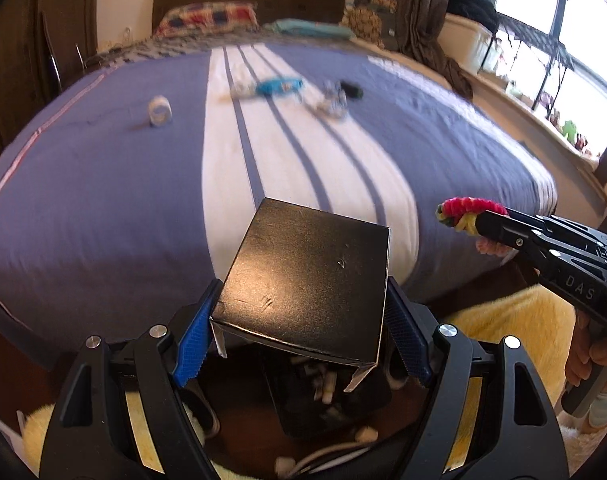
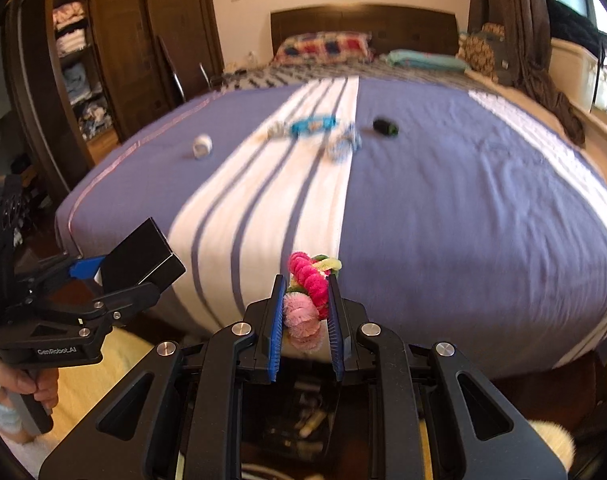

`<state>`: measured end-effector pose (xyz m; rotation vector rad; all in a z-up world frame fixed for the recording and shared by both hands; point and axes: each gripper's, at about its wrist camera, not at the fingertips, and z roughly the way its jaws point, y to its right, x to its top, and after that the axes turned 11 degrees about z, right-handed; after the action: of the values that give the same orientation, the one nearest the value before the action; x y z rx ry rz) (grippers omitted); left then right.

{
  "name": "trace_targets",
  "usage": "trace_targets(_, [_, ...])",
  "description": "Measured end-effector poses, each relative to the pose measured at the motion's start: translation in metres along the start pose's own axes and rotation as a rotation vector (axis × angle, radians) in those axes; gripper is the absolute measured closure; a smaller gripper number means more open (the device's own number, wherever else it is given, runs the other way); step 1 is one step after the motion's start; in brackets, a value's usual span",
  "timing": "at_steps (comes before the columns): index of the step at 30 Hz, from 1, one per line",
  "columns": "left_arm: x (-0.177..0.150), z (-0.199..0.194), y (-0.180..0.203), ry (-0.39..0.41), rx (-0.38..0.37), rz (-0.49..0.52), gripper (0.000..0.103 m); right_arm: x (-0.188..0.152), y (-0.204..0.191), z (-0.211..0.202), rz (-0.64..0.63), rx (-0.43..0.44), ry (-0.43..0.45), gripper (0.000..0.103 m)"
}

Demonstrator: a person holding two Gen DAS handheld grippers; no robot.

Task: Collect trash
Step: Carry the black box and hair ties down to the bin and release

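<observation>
The left gripper (image 1: pixel 299 320) is clamped on a black box (image 1: pixel 303 276), one blue pad on each side of it. The box is off the bed, up in the air near the bed's foot edge. Its bottom flaps hang open.

The right gripper (image 2: pixel 306 312) is squeezed tight on a fuzzy bunch (image 2: pixel 309 296) of pink, red & yellow-green pipe-cleaner stuff. That bunch is in the air too, just past the end of the bed (image 2: pixel 483 216).

Below both grippers, down on the floor, sits a dark bin (image 1: pixel 323 400) w/ some small white bits in it. It's hard to see what those bits are. It looks like the trash goes there, and both held things are right above or near it. So 2 pieces look picked up but not dropped yet.

Lots is left. Far up the bed there's a small white roll (image 1: pixel 159 110) on the purple part. On the white stripes lie a blue wrapper (image 1: pixel 277 86), a clear crumpled thing (image 1: pixel 329 100) & a black lump (image 1: pixel 351 89) close by each other. All blurry, so can't say exactly what they are.

Guess: task is partway. Next is prob. letting go of the box & fuzzy bunch over the bin, then going back for the 4 or so things on the bed.
</observation>
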<state>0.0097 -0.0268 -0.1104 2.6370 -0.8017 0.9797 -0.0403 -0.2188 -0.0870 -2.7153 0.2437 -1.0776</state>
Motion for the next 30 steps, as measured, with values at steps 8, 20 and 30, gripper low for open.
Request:
trace_targets(8, [-0.041, 0.035, 0.003, -0.112, -0.036, -0.026, 0.029, -0.047, 0.012, 0.037, 0.027, -0.031, -0.148, 0.083])
trace_targets(20, [-0.092, 0.099, 0.007, -0.300, -0.110, -0.067, 0.029, -0.100, 0.010, 0.089, 0.046, -0.032, -0.348, 0.083])
trace_targets(30, [-0.115, 0.147, 0.012, -0.441, -0.176, -0.083, 0.029, -0.114, 0.017, 0.124, 0.071, -0.045, -0.459, 0.083])
